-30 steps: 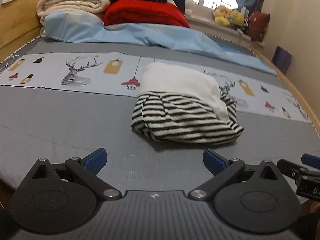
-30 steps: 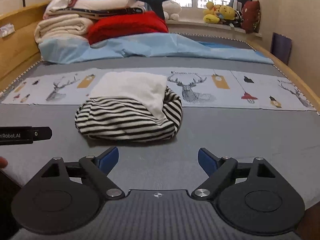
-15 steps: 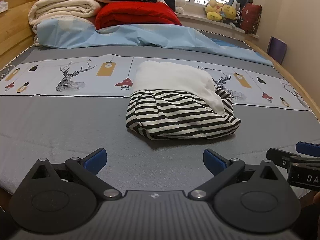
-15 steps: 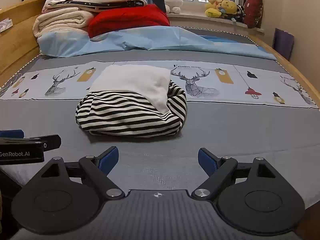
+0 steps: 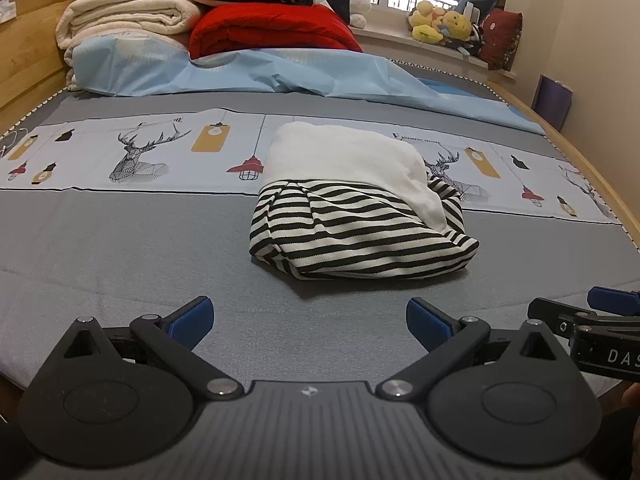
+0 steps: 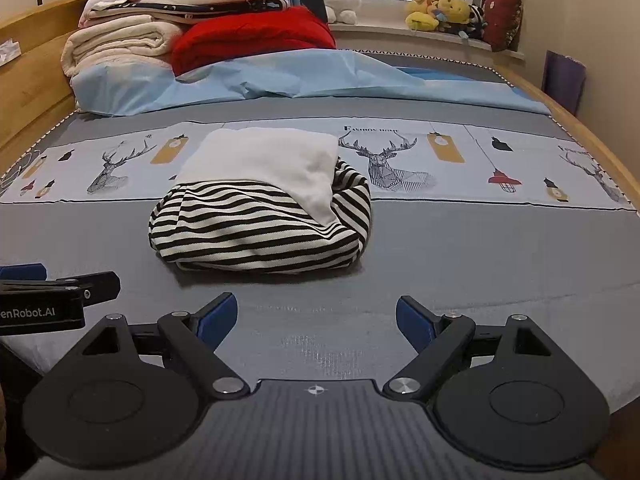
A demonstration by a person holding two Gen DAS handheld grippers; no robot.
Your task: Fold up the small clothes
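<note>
Hovering low over the bed's (image 5: 100,256) near edge, left gripper (image 5: 308,320) and right gripper (image 6: 316,320) both spread wide, holding nothing. Just beyond them, folded garment (image 6: 260,216) lies on grey sheet: striped half nearer, white half farther. Far end: stacked blankets (image 6: 120,48), red quilt (image 6: 252,36). Plush toys (image 6: 444,12) on windowsill.

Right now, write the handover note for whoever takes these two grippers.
Left tool: open, empty, held off the bed.
Right tool: open, empty, beside the left one.
Striped garment: lies folded into a compact bundle mid-bed, its white part on top; neither tool touches it.
Done: the fold looks finished, though its right end bulges.
Left: perhaps flatten that end. No other small clothes lie loose; the stacked bedding at the head is not part of the job.
</note>
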